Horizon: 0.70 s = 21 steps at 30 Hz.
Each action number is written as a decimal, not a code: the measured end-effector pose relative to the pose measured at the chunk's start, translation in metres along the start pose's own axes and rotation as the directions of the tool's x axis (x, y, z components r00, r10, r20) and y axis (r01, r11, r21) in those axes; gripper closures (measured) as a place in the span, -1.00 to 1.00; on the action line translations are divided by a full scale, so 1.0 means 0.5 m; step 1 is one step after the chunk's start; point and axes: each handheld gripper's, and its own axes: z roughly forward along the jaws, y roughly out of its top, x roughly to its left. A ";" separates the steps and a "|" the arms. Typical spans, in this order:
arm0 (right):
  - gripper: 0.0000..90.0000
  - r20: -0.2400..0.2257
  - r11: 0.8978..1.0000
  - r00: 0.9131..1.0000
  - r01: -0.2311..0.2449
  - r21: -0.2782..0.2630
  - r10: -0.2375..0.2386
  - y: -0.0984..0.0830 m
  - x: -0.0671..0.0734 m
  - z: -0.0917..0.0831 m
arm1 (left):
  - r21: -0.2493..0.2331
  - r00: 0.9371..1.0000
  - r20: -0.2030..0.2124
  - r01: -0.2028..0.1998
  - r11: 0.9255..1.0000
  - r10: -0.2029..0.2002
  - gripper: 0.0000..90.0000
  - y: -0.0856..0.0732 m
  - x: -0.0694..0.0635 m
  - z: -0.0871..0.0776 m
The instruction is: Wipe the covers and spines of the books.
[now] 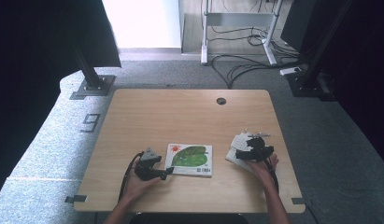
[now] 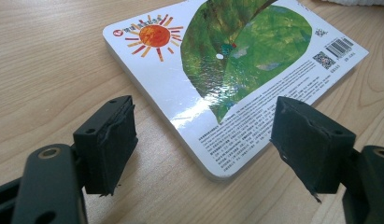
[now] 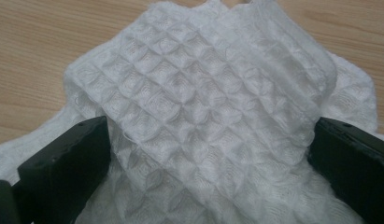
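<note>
White waffle cloth (image 3: 203, 116) lies bunched on worktop (image 1: 147, 112), right of book (image 1: 189, 160). Your right gripper (image 3: 208, 154) straddles it w/ jaws wide, nothing pinched; left gripper (image 2: 203, 149) open at book's corner. Risk: shallow bite catches one layer, cloth unfolds.

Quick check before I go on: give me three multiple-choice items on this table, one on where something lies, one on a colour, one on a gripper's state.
1. Where does the book lie?
A. between the two grippers
B. at the table's far edge
C. on the cloth

2. What colour is the cloth?
A. blue
B. white
C. red

3. How does the left gripper stand?
A. shut on the book
B. shut on the cloth
C. open, a corner of the book between its jaws

Key:
1 A: the high view shows it on the table between the left gripper and the right gripper.
2 B: its waffle weave is white all over.
3 C: both pads stand clear of the book.
</note>
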 end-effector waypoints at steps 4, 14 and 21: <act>-0.65 -0.014 1.000 1.000 0.007 -0.005 -0.007 0.000 -0.004 -0.008 | 0.006 1.000 0.001 -0.007 1.000 0.007 -0.50 -0.001 -0.004 -0.001; 0.56 -0.044 0.995 0.998 0.051 -0.088 -0.055 -0.012 0.006 -0.023 | 0.000 1.000 -0.006 -0.008 1.000 0.008 -0.48 -0.005 -0.006 -0.003; 0.66 -0.152 0.980 0.985 0.050 -0.191 -0.080 -0.011 0.026 -0.048 | -0.008 1.000 -0.024 0.000 1.000 -0.001 -0.46 -0.006 0.003 -0.007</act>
